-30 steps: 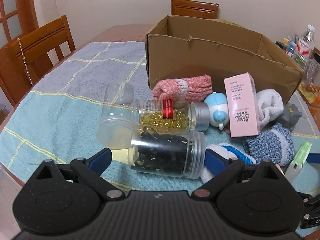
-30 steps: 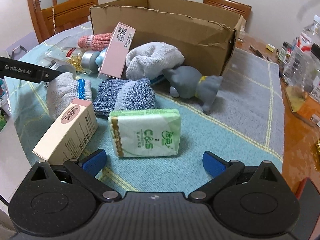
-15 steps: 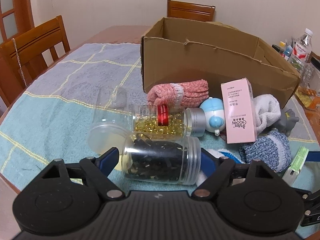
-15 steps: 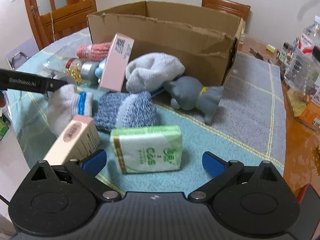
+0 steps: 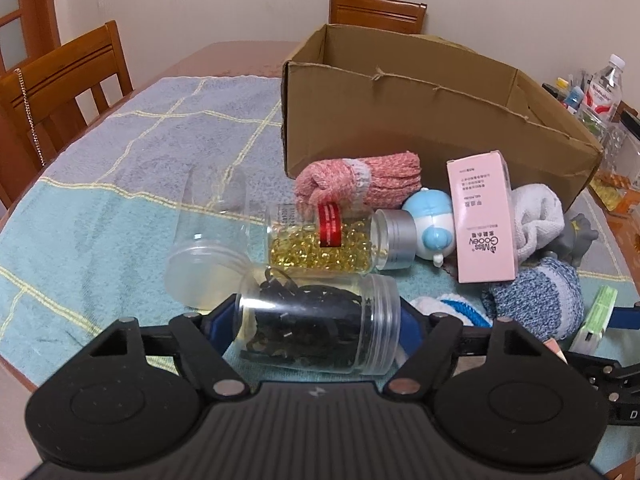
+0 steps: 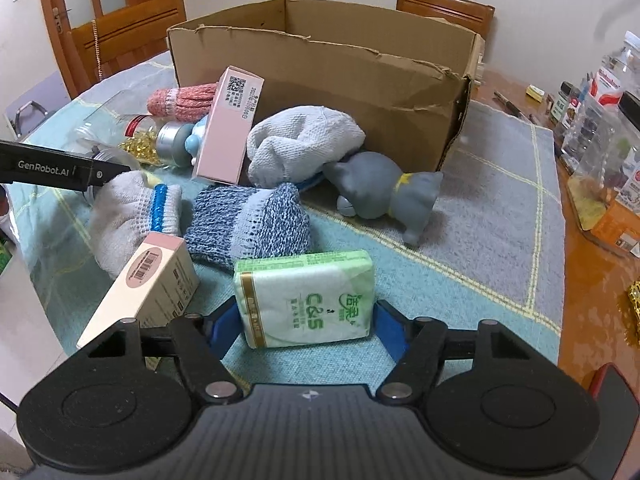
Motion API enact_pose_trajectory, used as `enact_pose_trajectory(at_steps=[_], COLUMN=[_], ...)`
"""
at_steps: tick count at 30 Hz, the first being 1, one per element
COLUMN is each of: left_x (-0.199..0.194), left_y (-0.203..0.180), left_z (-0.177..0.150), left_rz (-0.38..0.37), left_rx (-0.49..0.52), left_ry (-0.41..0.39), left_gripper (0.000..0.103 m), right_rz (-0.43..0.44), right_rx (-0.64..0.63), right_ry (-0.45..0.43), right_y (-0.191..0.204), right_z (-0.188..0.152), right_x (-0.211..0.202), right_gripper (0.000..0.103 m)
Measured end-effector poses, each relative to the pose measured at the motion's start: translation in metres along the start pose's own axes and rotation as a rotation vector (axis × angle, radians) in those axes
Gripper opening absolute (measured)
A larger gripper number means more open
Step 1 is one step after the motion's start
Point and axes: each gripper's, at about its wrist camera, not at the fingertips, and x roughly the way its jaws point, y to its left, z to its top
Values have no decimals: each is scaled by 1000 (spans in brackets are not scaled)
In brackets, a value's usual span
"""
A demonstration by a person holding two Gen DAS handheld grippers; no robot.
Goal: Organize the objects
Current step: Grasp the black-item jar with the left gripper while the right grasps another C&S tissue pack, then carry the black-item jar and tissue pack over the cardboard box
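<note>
My left gripper (image 5: 316,326) is shut on a clear jar of black bits (image 5: 316,330) that lies on its side, its blue pads against both ends. My right gripper (image 6: 306,326) is shut on a green and white tissue pack (image 6: 306,300), one pad on each side. An open cardboard box (image 5: 420,120) stands behind the pile and also shows in the right wrist view (image 6: 320,80).
On the towel lie a jar of yellow capsules (image 5: 324,244), an empty clear jar (image 5: 208,248), a pink sock roll (image 5: 356,184), a pink carton (image 5: 482,216), a blue sock (image 6: 248,224), a grey cat toy (image 6: 384,192), a beige carton (image 6: 140,292). Bottles (image 6: 600,120) stand at right.
Both grippers moved forward and closed: the left one around the jar of black bits, the right one around the tissue pack.
</note>
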Motion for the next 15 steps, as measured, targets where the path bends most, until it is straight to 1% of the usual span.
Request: enact_pose_trajectory(at_steps=[4,6,7,15], left_x=[2,0,-1,-14], left_y=[2,3,3,5], left_z=[1,1,1,13], left_rz=[-16,-21,-24,-72], left_rx=[-6,-8,-5,42], left_ry=[12,14,15,27], left_gripper=[76,76,76,76], right_rz=[1,2,1,-29], right_rx=[-9,-23,-30,-55], right_ry=[-12,-6,-3,25], right_y=[4,6,6,4], right_z=[3,5,5,14], right_x=[0,1,0,-10], right_gripper=[75,72,70,69])
